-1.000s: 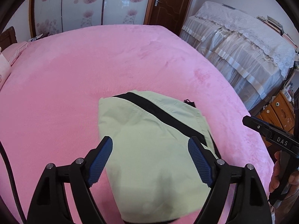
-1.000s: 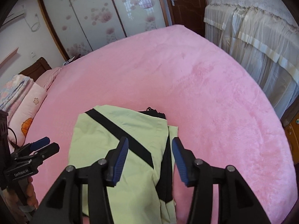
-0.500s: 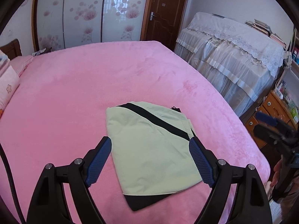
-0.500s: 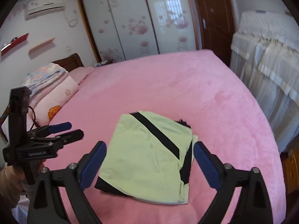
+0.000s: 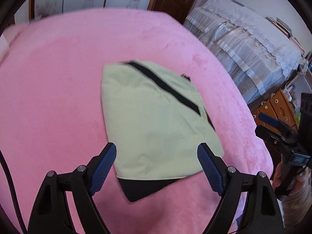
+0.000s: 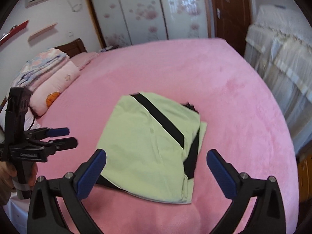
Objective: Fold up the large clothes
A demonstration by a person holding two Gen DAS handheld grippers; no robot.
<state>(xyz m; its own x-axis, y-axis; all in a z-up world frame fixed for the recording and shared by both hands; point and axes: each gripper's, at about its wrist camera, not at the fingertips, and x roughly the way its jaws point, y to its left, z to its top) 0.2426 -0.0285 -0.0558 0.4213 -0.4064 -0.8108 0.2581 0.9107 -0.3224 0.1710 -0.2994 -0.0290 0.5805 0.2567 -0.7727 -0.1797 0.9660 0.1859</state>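
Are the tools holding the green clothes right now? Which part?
No. Both the left tool and right tool are open and hold nothing. The folded clothes lie on the bed.

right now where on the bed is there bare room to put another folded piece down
Bare blanket runs from the folded garment to the far edge, and on its right side. Left is tighter: pillows and left gripper. Both grippers, right gripper, open.

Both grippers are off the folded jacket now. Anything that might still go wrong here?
Two risks. The folded green jacket lies near the edge of the pink bed, so a nudge might slide it off. Both the left gripper and the right gripper hover open just above it; dipping either could snag the loose black flap and undo the fold.
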